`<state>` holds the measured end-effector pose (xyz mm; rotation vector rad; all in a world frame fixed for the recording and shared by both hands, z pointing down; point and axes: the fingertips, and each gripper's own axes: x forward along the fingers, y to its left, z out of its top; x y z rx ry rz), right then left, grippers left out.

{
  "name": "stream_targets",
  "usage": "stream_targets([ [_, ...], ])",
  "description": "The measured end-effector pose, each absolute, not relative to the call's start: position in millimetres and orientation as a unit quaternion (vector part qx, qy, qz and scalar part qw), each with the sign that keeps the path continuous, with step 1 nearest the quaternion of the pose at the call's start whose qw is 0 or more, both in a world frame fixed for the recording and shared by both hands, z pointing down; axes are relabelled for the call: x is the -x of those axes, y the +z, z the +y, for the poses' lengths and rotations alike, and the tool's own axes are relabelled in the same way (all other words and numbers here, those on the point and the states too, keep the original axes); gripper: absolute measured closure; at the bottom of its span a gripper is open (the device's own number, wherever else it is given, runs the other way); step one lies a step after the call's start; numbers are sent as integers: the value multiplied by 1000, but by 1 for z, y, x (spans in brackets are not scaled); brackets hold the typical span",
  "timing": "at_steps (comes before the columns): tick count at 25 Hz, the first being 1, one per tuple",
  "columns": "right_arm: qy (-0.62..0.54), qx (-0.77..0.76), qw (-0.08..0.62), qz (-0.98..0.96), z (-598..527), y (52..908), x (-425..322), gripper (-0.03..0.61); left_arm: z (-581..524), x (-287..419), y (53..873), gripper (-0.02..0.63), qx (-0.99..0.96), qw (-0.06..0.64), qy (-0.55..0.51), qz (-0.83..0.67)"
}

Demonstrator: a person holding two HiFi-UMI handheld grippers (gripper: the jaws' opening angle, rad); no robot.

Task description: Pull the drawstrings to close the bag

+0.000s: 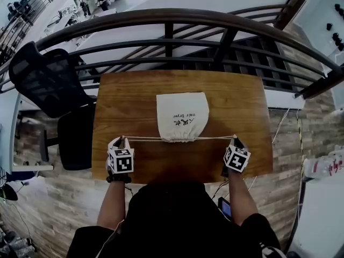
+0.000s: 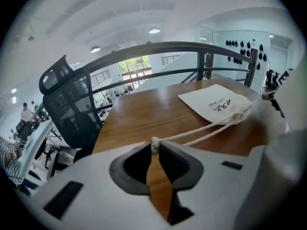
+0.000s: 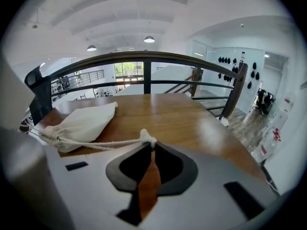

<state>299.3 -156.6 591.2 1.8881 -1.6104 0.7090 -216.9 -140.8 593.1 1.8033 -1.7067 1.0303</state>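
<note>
Item: cream cloth drawstring bag [image 1: 181,116] [image 2: 216,104] [image 3: 81,121] with small dark print on its face. It lies flat at the middle of the brown wooden tabletop [image 1: 134,101]. Its closed end points to the far edge and its mouth to the near edge, where the person stands. The mouth is bunched into tight gathers.

White cotton drawstrings [image 1: 215,138] [image 2: 201,134] [image 3: 96,143]: two strands leave the mouth on each side. They run straight and taut above the tabletop, parallel to the near edge, one pair toward the left edge and one toward the right.

Left gripper [image 1: 121,140] [image 2: 155,145]: white body with a marker cube, near the left end of the near edge. Its dark-padded jaws are pinched on the knotted end of the left pair of strands.

Right gripper [image 1: 235,138] [image 3: 149,145]: same build, near the right end of the near edge. Its jaws are clamped together just behind the knot of the right pair.

Surroundings: a black mesh office chair [image 1: 45,82] [image 2: 72,104] stands beside the left edge. A dark curved metal railing [image 1: 177,18] [image 3: 144,56] runs beyond the far edge.
</note>
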Motion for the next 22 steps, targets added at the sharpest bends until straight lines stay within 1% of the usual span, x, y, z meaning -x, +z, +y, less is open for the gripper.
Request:
stream_targets([
  [9,253,-704,291,-596,-158,593,-296,554,-147,220,592,554,-658,213,375,-617],
  [13,234,-693,310,-607,-158,594,-297,555,-146,222,594,554,-661,226,367,-614],
  [17,245,-703,301,-596,-160,597,-310,555,-144,234,606,554,-663,247,351,-614],
  [22,255,-709,295,-588,-158,599,-308,555,-141,233,606,554,-653,250,359,-618],
])
